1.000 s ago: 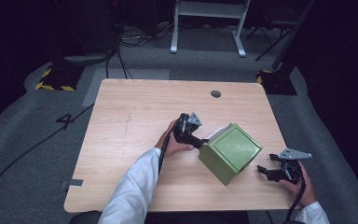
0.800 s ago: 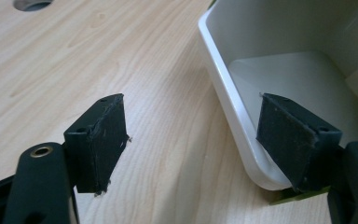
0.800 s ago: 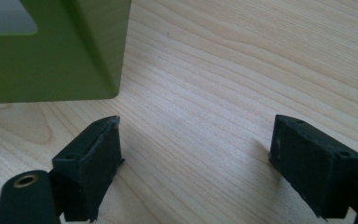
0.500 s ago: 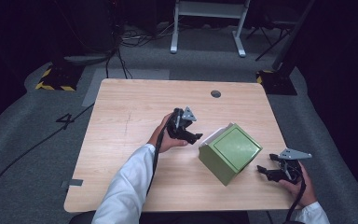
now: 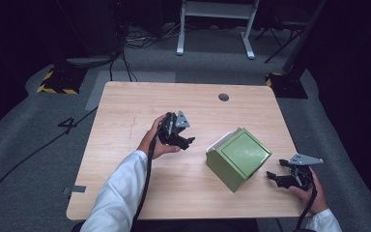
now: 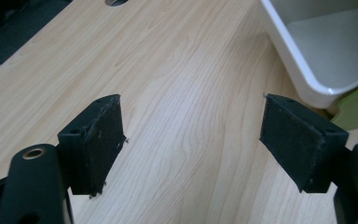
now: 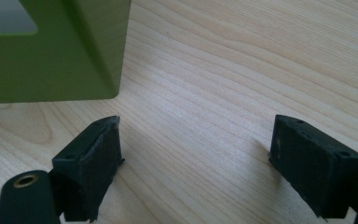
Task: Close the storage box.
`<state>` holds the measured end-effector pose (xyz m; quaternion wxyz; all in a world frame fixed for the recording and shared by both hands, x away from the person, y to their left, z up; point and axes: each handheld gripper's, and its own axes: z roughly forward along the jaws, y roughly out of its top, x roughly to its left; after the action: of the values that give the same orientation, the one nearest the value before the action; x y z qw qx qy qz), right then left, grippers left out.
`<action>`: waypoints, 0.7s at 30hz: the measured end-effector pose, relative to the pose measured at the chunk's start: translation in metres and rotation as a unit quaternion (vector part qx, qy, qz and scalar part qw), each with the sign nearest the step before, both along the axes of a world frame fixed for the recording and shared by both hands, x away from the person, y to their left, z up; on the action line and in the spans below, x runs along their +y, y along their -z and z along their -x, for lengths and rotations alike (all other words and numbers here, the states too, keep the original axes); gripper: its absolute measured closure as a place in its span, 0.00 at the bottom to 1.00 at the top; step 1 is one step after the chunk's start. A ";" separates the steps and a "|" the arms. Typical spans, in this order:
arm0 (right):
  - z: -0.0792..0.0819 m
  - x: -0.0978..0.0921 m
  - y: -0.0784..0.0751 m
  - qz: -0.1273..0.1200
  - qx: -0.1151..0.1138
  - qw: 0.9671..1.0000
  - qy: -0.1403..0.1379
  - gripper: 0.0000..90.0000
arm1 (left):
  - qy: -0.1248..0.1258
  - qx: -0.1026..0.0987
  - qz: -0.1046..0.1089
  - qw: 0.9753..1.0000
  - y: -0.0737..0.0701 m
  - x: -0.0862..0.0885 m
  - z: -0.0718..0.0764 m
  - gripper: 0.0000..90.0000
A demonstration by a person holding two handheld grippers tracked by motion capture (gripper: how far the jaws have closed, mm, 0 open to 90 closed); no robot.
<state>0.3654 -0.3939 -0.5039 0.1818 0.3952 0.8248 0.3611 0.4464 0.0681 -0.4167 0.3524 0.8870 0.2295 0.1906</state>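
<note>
A green box [image 5: 239, 157] lies tipped on its side right of the table's middle, its white inside [image 6: 328, 42] facing the left gripper. My left gripper [image 5: 187, 141] is held a short way left of the box, open and empty, with bare wood between its pads [image 6: 98, 140]. My right gripper [image 5: 273, 175] rests near the front right edge, just right of the box, also open with nothing in it. In the right gripper view the green box [image 7: 56, 51] sits at the upper left, ahead of the jaws.
The wooden table [image 5: 125, 116] has a round cable hole [image 5: 223, 97] near its far edge. Beyond it, grey carpet [image 5: 38, 145] carries cables and a white frame's legs [image 5: 212, 29]. The table's left half is bare wood.
My left gripper has drawn back to the left, away from the box's open side. The box and the right gripper have stayed put.
</note>
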 end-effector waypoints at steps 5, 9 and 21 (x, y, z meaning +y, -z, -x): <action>0.000 0.000 0.000 0.000 0.000 1.000 0.000 0.18 | 0.001 0.000 -0.005 1.000 -0.001 0.010 0.006 0.21; 0.000 0.000 0.000 0.000 0.000 1.000 0.000 0.18 | -0.001 -0.006 -0.018 1.000 -0.002 0.017 0.012 0.21; 0.000 0.000 0.000 0.000 0.000 1.000 0.000 0.18 | -0.020 -0.036 -0.066 0.997 -0.002 0.041 0.036 0.19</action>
<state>0.3654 -0.3939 -0.5039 0.1817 0.3953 0.8248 0.3612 0.4103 0.1094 -0.4145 0.2970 0.8964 0.2209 0.2438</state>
